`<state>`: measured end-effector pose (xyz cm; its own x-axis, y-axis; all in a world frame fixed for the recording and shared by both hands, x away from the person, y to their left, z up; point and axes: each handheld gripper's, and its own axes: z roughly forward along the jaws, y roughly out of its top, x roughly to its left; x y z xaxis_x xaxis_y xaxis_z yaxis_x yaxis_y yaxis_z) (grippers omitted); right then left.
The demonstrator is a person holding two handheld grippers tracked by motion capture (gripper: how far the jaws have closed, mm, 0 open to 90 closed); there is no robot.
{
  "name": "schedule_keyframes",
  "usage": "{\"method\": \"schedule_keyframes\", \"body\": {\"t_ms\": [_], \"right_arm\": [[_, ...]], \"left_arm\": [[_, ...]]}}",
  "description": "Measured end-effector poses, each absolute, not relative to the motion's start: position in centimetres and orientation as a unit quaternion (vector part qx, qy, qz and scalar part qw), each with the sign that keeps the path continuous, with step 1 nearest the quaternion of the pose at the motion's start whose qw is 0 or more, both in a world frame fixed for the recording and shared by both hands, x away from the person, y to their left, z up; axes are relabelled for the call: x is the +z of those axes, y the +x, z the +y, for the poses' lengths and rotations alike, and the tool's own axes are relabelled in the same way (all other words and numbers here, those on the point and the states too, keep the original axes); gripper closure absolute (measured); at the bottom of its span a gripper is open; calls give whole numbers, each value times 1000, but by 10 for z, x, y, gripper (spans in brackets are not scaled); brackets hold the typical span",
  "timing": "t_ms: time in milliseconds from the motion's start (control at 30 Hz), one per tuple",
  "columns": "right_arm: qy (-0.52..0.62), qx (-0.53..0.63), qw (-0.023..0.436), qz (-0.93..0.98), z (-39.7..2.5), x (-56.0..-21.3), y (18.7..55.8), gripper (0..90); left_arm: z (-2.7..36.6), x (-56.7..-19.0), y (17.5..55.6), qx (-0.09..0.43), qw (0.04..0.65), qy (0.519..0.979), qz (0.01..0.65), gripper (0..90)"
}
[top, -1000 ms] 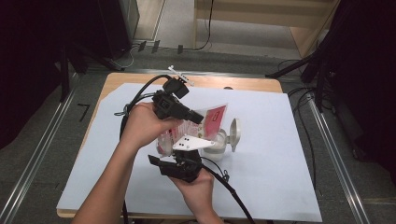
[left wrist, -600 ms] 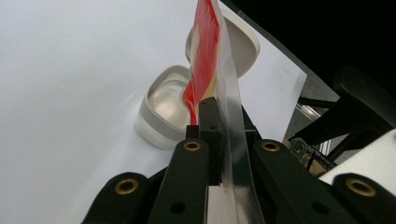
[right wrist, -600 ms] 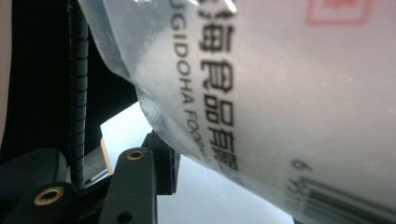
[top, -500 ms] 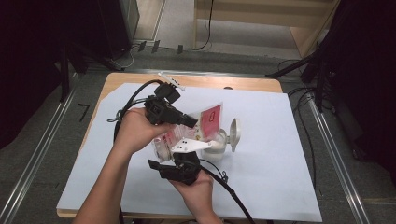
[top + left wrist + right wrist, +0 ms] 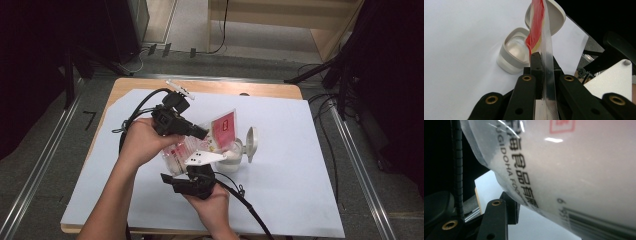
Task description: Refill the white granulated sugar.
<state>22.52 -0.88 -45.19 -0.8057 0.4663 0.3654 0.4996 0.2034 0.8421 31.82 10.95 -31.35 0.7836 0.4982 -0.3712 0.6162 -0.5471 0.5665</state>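
A clear plastic bag (image 5: 222, 127) with a red label and white powder inside hangs tilted between both grippers, above the table. My left gripper (image 5: 202, 134) is shut on the bag's flat top edge (image 5: 546, 50). My right gripper (image 5: 197, 167), under its pale three-cornered plate, grips the fat lower part of the bag (image 5: 574, 170). One of its fingers (image 5: 509, 207) presses the bag; the other is hidden behind it. A white tub (image 5: 231, 160) stands just right of the bag with its flip lid (image 5: 251, 142) open. In the left gripper view the tub (image 5: 511, 57) lies beyond the jaws.
White paper (image 5: 290, 200) covers the wooden table (image 5: 270, 90). A small white stick-like object (image 5: 180, 90) lies near the far edge. Black cables (image 5: 250, 210) trail from both grippers. Dark stands and cables (image 5: 345, 75) crowd the floor to the right.
My left gripper has drifted slightly left and toward the person with the bag's top edge. The right gripper has barely moved.
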Motion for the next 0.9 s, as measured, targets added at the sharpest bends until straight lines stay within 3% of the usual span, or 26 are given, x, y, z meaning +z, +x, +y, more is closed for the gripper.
{"method": "schedule_keyframes", "body": {"t_ms": [900], "right_arm": [[-318, -537, 12, -781, -11, -465, 231, 569]], "left_arm": [[127, -324, 314, -98, 362, 867, 328, 897]]}}
